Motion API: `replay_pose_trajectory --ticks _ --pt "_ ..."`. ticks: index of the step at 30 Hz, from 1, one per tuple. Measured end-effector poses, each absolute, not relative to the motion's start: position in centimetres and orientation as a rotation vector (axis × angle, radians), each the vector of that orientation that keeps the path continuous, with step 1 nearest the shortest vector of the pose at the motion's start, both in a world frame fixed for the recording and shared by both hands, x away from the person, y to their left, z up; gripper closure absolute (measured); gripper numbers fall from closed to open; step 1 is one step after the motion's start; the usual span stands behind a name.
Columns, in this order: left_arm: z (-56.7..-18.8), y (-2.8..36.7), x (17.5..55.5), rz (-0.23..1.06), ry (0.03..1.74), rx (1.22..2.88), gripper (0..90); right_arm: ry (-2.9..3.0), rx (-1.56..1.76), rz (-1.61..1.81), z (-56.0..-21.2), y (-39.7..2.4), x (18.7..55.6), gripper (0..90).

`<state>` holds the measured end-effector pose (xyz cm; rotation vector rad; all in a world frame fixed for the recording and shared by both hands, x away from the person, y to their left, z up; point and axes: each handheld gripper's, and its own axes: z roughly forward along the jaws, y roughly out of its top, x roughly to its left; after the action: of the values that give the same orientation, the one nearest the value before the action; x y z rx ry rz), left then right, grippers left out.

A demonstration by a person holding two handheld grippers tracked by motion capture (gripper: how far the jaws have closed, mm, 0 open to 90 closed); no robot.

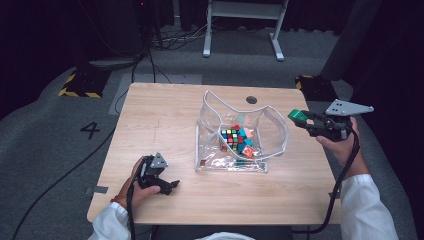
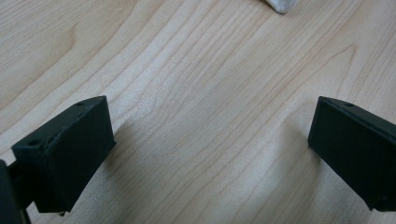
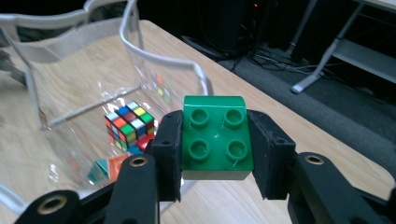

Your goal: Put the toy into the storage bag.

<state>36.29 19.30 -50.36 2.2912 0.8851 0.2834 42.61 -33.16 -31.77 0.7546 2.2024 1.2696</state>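
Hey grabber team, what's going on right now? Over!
Right gripper shut on green brick, beside clear bag. Left gripper open, low over table. Nothing in the way. Over.

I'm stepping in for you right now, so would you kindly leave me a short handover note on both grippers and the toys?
Right gripper: jaws shut on the green building brick, held in the air beside the clear plastic bag's right rim.
Left gripper: jaws open, nothing held, resting low over the wooden table.
Done: puzzle cube and other small bricks lie in the bag.
Left, probably: carry the brick over the opening and drop it in.
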Motion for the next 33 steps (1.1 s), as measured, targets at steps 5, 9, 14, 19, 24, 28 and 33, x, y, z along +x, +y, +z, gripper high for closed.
replay_pose_trajectory --ticks 5,9,14,19,24,28,33 --pt "-50.4 19.3 36.3 0.282 0.881 2.290 0.2 2.218 0.712 1.272 -30.8 -31.6 42.8 58.9" --pt "-50.4 19.3 36.3 0.282 0.882 2.292 0.2 2.236 0.681 1.268 -30.3 -30.1 43.0 59.0" --pt "-50.4 19.3 36.3 0.282 0.882 2.292 0.2 2.265 0.652 1.263 -30.2 -28.4 43.4 58.9" --pt "-50.4 19.3 36.3 0.282 0.882 2.292 0.2 2.334 0.571 1.227 -30.4 -25.9 44.1 58.9" --pt "-50.4 19.3 36.3 0.281 0.882 2.292 0.2 2.370 0.517 1.214 -30.6 -24.4 44.5 59.0" --pt "-50.4 19.3 36.3 0.281 0.879 2.291 0.2 2.436 0.459 1.174 -31.3 -22.8 45.0 58.9" --pt "-50.4 19.3 36.3 0.281 0.880 2.291 0.2 2.513 0.393 1.090 -32.2 -21.4 45.6 58.9"
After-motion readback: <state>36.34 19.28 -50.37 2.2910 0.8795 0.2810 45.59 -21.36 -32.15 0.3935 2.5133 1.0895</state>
